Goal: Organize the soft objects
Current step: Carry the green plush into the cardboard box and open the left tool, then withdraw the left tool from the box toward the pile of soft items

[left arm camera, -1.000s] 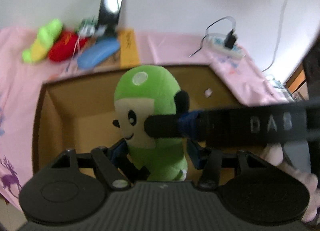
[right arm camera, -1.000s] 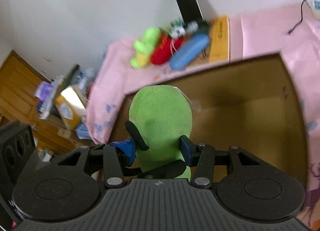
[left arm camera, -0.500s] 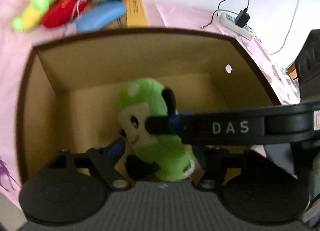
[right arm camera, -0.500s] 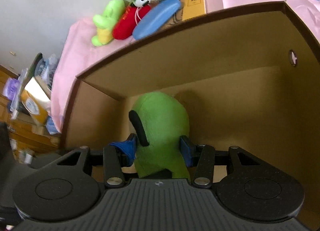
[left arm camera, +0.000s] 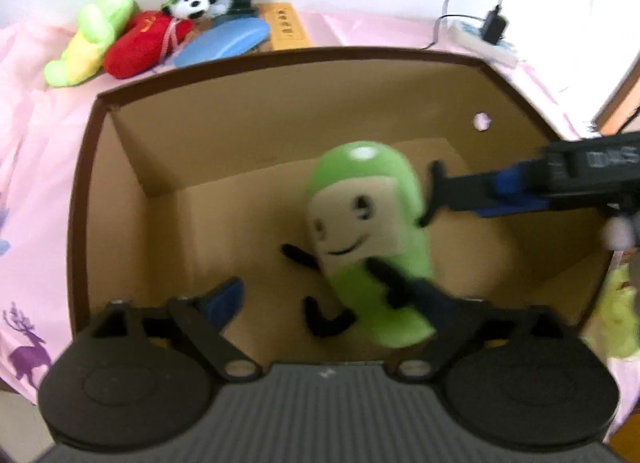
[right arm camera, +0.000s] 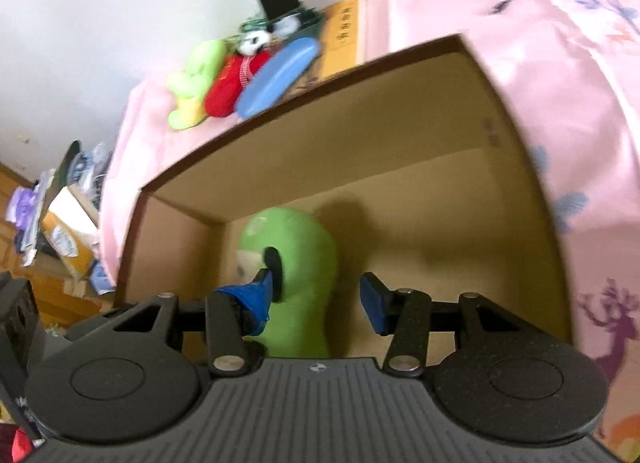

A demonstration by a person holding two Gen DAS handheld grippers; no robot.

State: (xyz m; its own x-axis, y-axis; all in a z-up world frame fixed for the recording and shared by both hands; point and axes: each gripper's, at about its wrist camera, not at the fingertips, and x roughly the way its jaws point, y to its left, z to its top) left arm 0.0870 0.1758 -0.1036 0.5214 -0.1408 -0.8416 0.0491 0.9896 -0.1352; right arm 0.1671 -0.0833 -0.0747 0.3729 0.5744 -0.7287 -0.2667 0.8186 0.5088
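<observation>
Right gripper (left arm camera: 430, 193) seemingly against green plush (left arm camera: 366, 239)

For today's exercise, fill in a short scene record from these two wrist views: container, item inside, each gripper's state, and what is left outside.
container: cardboard box, open top, on pink cloth
item inside: green plush, face up in the left wrist view
left gripper: jaws have just been opening, plush between them, unpressed
right gripper: open, plush between its jaws
outside, behind box: lime plush, red plush, panda, blue case

Pink cloth (left arm camera: 36, 167) covers the desk. On it: open cardboard box (left arm camera: 86, 199); behind the box, plush toys (left arm camera: 120, 39), power strip (left arm camera: 486, 43).
</observation>
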